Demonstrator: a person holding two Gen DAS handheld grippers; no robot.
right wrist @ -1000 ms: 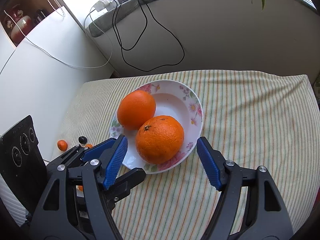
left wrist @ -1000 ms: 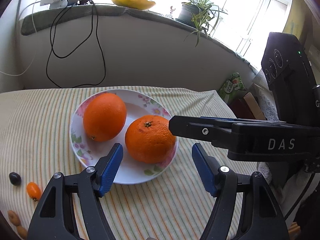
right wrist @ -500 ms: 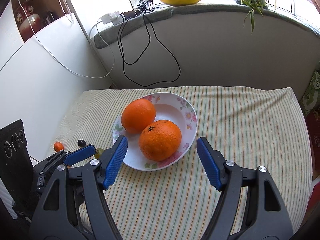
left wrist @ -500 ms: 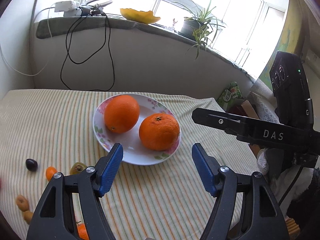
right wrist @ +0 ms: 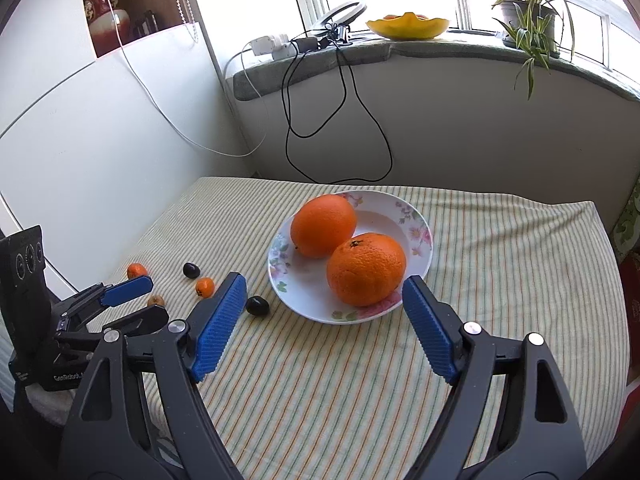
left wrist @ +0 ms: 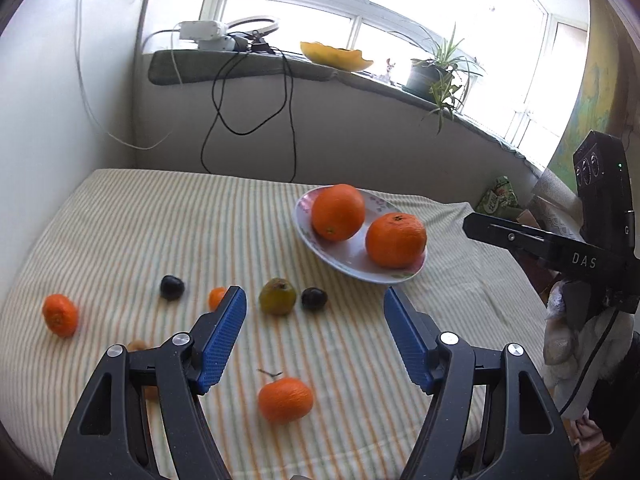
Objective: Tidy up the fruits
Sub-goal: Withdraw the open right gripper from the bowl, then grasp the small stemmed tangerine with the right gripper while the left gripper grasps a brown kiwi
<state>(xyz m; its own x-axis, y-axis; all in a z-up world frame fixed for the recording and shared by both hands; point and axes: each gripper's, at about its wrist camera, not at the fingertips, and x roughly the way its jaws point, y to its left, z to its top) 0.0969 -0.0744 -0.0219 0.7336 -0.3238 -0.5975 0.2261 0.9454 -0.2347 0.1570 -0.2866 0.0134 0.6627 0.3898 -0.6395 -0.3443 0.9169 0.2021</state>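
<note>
Both jaws empty: the left hand-held gripper point(left wrist: 314, 330) stands open, the right hand-held gripper point(right wrist: 324, 314) is opening. Two oranges point(right wrist: 366, 269) sit on the plate point(right wrist: 416, 220); loose small fruits point(left wrist: 277, 301) could roll across the striped counter point(left wrist: 160, 232) if nudged.

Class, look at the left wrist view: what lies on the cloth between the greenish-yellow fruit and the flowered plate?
One small dark plum-like fruit lies between the greenish-yellow fruit and the flowered plate; beyond it, only bare striped cloth. The left wrist view shows it.
</note>
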